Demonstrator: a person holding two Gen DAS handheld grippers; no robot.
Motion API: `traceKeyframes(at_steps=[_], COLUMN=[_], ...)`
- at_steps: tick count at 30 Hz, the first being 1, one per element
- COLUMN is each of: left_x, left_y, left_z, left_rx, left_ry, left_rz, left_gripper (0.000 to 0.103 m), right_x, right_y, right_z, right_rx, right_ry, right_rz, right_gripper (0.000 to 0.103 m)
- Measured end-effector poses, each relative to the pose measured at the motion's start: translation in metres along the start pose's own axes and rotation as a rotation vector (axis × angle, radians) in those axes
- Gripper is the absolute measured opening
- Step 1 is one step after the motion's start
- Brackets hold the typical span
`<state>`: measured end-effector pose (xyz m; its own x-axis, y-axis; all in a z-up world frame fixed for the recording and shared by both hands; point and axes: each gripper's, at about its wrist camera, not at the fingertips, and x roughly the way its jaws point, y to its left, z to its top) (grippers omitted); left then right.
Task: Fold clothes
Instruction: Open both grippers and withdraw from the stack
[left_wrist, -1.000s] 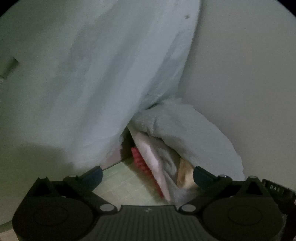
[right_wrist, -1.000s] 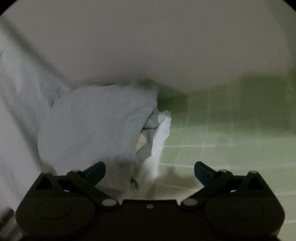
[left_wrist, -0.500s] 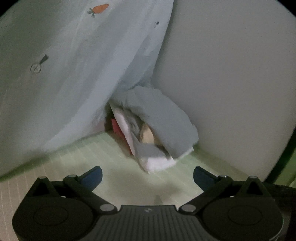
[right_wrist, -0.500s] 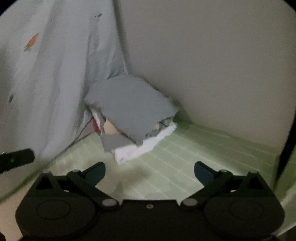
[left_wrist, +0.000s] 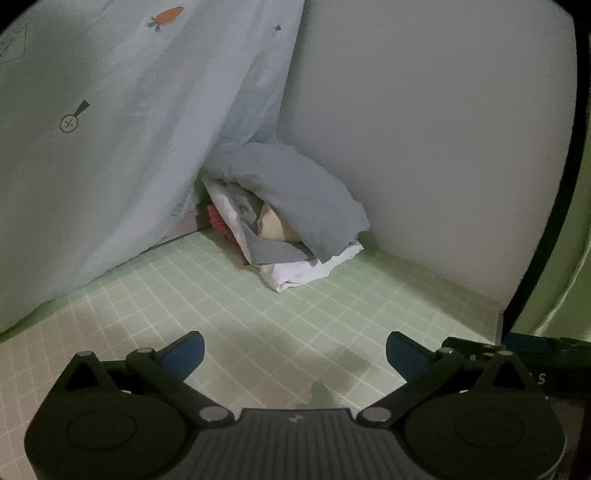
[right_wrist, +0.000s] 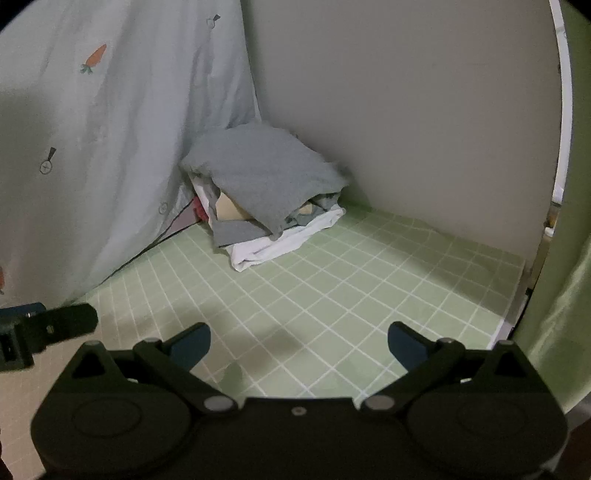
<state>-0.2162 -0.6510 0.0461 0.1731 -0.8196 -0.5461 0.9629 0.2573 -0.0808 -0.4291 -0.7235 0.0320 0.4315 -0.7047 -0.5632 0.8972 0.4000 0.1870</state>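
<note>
Leftmost, a pale curtain (left_wrist: 122, 147) printed with carrots hangs down to the surface, just left of the pile of clothes (left_wrist: 284, 218); the pile is tucked into the corner where that curtain meets the plain grey wall (left_wrist: 424, 129), probably so that finished pieces stay clear of the working space. That pile is the landmark; a grey garment (right_wrist: 266, 177) lies draped over its top, a tan piece and a flat grey fold show beneath it, a white garment (right_wrist: 280, 243) lies at the bottom on the green checked cloth (left_wrist: 258, 314), and something red peeks out at the curtain side of the pile. No basket or box is visible; the stack itself is the only store of clothes.

Nearer than the pile and well apart from it, the left gripper (left_wrist: 294, 352) hovers with its blue fingers spread wide and nothing between them; to the right of it, the right gripper (right_wrist: 299, 343) is likewise spread and empty. Both face the pile from above the bare cloth; my reading is that one garment is done and stacked, and the hands stand ready for the next.
</note>
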Motion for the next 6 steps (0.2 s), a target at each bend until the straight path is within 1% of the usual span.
traceKeyframes(at_steps=[6], left_x=[-0.0017], left_y=[-0.0021], left_z=[-0.0006], left_rx=[0.011], left_ry=[-0.006], left_rz=[-0.007], left_gripper=[0.103], right_x=[0.0011], right_y=[-0.0014], right_z=[-0.0004], right_rx=[-0.001], right_ry=[-0.009], right_rz=[-0.001], right_gripper=[0.103])
